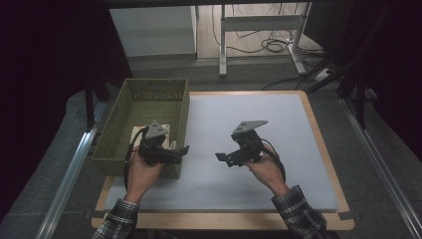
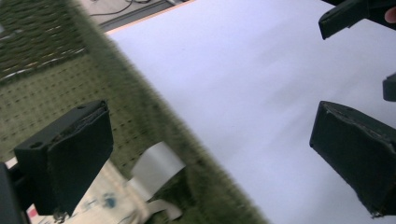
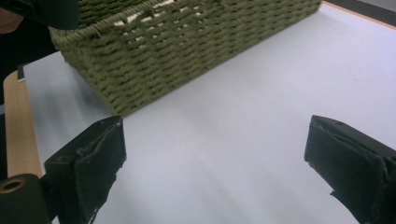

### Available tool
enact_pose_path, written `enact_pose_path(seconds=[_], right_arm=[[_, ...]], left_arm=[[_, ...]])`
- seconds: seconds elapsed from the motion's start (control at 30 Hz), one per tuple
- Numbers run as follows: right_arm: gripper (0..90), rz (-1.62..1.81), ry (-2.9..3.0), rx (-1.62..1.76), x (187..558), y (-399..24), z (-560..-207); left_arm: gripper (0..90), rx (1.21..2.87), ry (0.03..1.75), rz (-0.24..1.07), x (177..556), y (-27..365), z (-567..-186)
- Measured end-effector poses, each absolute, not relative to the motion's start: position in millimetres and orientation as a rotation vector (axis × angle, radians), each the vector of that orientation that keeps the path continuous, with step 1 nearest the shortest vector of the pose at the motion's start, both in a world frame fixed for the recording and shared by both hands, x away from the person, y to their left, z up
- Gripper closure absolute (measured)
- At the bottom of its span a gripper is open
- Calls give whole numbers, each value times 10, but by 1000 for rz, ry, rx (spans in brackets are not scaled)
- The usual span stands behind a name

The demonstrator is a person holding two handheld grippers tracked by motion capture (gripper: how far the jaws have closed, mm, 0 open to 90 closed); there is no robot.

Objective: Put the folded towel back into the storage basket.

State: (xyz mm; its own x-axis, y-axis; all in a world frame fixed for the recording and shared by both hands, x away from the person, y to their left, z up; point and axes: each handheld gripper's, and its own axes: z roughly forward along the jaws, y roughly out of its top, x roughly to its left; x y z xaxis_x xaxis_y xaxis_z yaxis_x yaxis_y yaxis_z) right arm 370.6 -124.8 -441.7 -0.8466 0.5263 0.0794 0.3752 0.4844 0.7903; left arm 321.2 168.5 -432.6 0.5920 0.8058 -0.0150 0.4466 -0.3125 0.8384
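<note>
A big white surface with a wooden edge, seen from the high view. A green woven basket at 9 o'clock on it, long side running toward 12 o'clock. Inside the basket, at its 6 o'clock end, a pale cloth thing with a small blue mark and a white strap. Left hand-held gripper just above the basket's corner at 6 o'clock, jaws wide apart, one over the basket, one over the white surface, nothing between them. Right hand-held gripper near the middle of the surface, at 3 o'clock from the basket and apart from it, pointing toward 9 o'clock. Jaws wide, nothing held, just bare white surface between them.
</note>
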Motion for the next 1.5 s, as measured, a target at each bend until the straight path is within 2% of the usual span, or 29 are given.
enact_pose_path(seconds=[0.33,0.87,1.5], right_arm=[[56,1283,2504,814,3583,-1707,-4433],[56,1208,2477,876,3371,-2292,-4654],[56,1159,2415,948,3067,-2707,-4876]], left_arm=[[0,1946,917,488,3121,1324,-4392],[0,1957,810,439,2956,886,-4632],[0,2023,812,446,2719,774,-5054]])
